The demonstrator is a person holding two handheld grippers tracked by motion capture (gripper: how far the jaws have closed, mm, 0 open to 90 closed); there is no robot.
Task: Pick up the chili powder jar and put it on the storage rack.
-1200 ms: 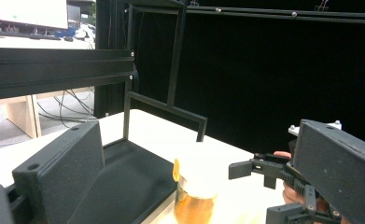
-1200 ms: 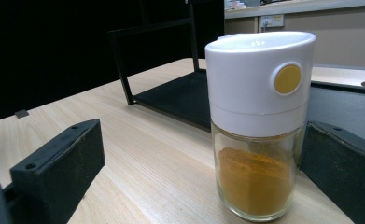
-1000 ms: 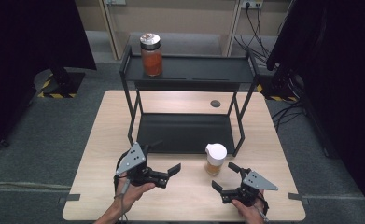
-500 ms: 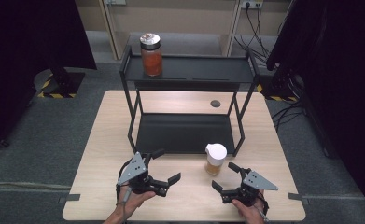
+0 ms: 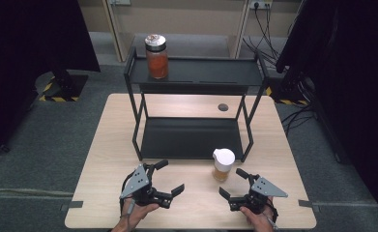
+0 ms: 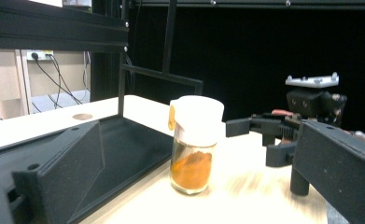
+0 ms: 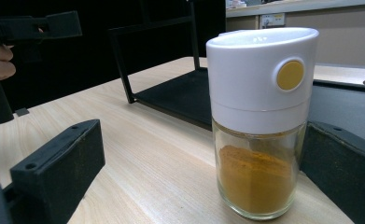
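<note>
- Left gripper (image 5: 169, 177) is sitting lower and further right on the table (image 5: 114, 125) than a second ago; its hand has been pulling back toward the near edge. Right gripper (image 5: 234, 184) and the spice jar (image 5: 223, 164) aren't shifting.
- Left gripper: jaws standing spread wide, gripping nothing, pointing right toward the jar, well apart from it.
- Right gripper: jaws also spread, nothing between the pads yet; the upper jaw is lying just beside the jar's base, the lower one nearer the table edge.
- Spice jar: standing upright on the bare tabletop, just outside the front right leg of the black two-tier rack (image 5: 191, 77). White cap, glass body, orange-yellow powder filling roughly the lower half.
- Right gripper view: jar (image 7: 259, 126) is sitting close in front, between the two jaws, nearer the right-hand one; contact with that jaw can't be told. Yellow round button is facing the camera.
- Left gripper view: jar (image 6: 195, 144) is showing mid-frame with the right gripper (image 6: 269, 140) behind it, open.
- Second jar (image 5: 156, 55), with reddish contents, is standing on the rack's top shelf, left end.
</note>
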